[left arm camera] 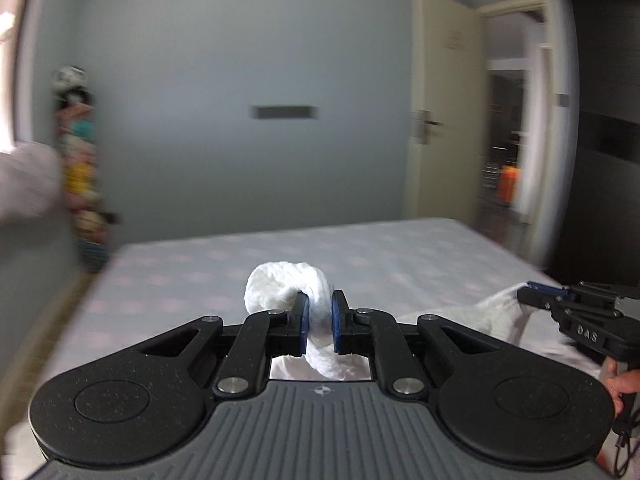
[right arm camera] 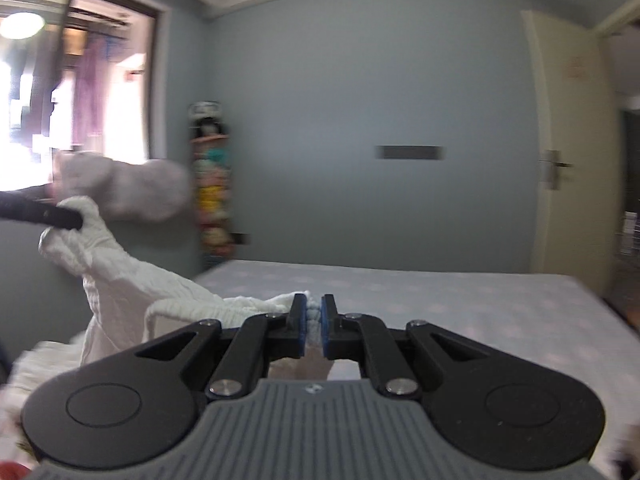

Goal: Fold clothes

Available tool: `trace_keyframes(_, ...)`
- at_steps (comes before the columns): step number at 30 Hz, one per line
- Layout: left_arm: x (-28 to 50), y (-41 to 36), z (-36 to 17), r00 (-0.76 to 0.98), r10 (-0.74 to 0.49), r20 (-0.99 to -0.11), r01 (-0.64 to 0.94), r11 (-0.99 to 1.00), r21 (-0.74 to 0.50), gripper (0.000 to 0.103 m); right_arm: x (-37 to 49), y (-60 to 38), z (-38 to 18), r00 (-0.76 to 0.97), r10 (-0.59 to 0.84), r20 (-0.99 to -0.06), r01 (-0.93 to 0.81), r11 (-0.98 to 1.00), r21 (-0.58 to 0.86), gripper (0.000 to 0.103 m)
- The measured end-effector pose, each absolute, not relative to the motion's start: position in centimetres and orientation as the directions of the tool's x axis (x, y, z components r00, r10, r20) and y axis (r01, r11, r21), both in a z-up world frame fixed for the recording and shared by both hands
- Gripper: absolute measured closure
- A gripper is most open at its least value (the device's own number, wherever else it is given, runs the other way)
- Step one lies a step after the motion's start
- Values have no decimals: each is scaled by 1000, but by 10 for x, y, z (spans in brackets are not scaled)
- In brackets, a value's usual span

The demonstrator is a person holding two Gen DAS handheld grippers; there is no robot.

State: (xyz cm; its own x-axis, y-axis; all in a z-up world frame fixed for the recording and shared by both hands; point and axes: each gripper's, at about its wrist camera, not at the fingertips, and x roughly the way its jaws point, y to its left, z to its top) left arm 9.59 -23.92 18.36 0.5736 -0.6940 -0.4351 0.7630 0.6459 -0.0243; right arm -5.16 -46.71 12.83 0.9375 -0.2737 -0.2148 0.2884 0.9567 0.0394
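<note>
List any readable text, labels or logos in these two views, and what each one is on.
"DAS": raised letters on the black body of the right gripper, seen from the left wrist view.
Small round emblem on the grey ribbed housing of the left gripper: a logo, no legible letters.
Paper notice on the cream door: too blurred to read.
Nothing else legible; the white garment shows no print.

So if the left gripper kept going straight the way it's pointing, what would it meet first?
Probably the bed: the left gripper, shut on the white garment, points slightly downward over the mattress. Depth is unclear; a flatter line would reach the wall.
</note>
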Motion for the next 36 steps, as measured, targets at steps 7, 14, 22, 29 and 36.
trace_keyframes(7, 87, -372, 91, 283, -761, -584, 886, 441, -146, 94, -117, -557, 71, 789, -465, -401, 515, 857, 20, 94)
trace_keyframes(14, 87, -431, 11, 115, -716, -689, 881, 394, -263, 89, -117, -605, -4, 673, -445, -590, 566, 824, 23, 91)
trace_keyframes(22, 79, -396, -4, 142, -662, -736, 872, 435, -223, 56, -110, -599, -22, 669, -391, -632, 456, 887, -65, 65)
trace_keyframes(29, 117, -332, 10, 262, -572, -777, 858, 507, -83, 56, -100, -563, -44, 644, -192, -741, 216, 974, -64, 61)
trace_keyframes(36, 156, -247, 10, 371, -446, -814, 785, 619, 19, 56, -86, -536, -82, 534, -171, -828, 26, 982, -186, 44)
